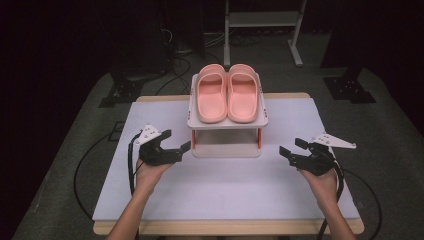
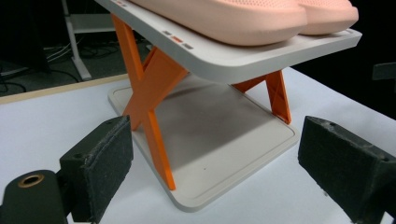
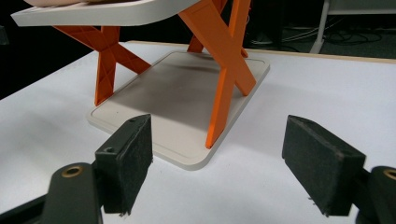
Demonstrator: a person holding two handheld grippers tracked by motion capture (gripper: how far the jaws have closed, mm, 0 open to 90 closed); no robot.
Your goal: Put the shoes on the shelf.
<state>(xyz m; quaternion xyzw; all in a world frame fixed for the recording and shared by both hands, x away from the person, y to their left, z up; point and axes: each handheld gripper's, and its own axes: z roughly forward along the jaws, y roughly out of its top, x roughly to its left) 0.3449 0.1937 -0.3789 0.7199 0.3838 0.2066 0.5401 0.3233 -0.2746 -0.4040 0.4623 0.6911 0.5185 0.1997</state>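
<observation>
A pair of pink slippers (image 1: 227,95) lies side by side on the top shelf (image 1: 227,124) of a small white rack with orange cross legs (image 2: 149,93). The rack's lower shelf (image 2: 219,135) is bare. My left gripper (image 1: 177,140) rests just left of the rack, open, with nothing between its pads (image 2: 109,163). My right gripper (image 1: 290,146) is a little way off the rack's right side, also open and empty. In the right gripper view the lower shelf (image 3: 177,98) and an orange leg (image 3: 226,84) lie ahead of the right gripper (image 3: 217,163).
The rack stands at the back middle of a white mat (image 1: 225,190) on a wooden table. A metal frame (image 1: 262,20) stands on the floor behind it. Cables (image 1: 85,170) lie on the floor at the left.
</observation>
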